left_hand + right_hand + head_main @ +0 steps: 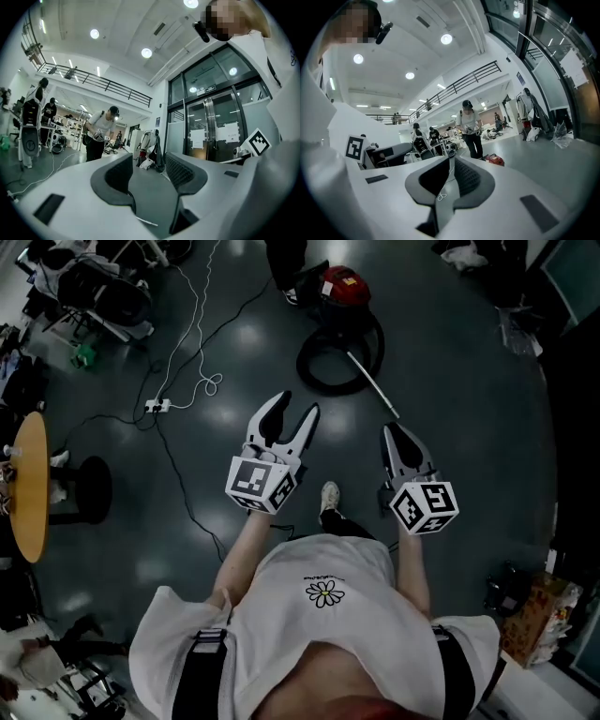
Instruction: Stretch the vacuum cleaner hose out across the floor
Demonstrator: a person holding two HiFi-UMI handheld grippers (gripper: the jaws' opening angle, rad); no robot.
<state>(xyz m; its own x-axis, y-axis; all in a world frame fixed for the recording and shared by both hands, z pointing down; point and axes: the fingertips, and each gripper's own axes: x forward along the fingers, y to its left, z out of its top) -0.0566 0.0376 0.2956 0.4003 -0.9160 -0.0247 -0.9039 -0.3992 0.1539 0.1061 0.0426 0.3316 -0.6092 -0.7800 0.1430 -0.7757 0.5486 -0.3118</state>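
Observation:
In the head view a red vacuum cleaner stands on the dark floor ahead. Its black hose lies in a loop in front of it, and a thin metal wand runs out from the loop toward me. Both grippers are held level in the air, well short of the hose. My left gripper is open with nothing between its fingers. My right gripper has its jaws together on nothing. The red vacuum cleaner also shows far off in the right gripper view.
A white cable and a power strip lie on the floor at the left, with a black cable trailing toward me. A round wooden table stands at the far left. A person stands beyond the vacuum. A cardboard box sits at the right.

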